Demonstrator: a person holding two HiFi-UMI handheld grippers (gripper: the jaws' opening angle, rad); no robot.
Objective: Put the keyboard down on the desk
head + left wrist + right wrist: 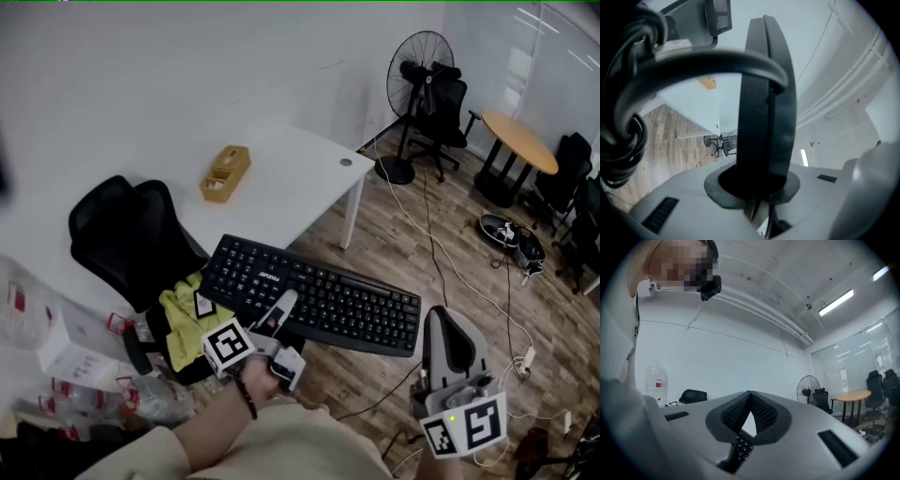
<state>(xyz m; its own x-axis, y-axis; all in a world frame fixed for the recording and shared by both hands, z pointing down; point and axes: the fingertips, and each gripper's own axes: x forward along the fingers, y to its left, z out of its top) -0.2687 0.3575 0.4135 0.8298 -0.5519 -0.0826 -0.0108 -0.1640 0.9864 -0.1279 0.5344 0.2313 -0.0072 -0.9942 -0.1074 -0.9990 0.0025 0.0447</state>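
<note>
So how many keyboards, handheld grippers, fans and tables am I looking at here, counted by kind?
black keyboard: 1
handheld grippers: 2, left gripper and right gripper
black standing fan: 1
tables: 2, white desk and round wooden table
total: 6

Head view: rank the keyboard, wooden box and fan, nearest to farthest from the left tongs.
1. keyboard, gripped in the left tongs.
2. wooden box, on the desk behind.
3. fan, far right, on the floor.
</note>
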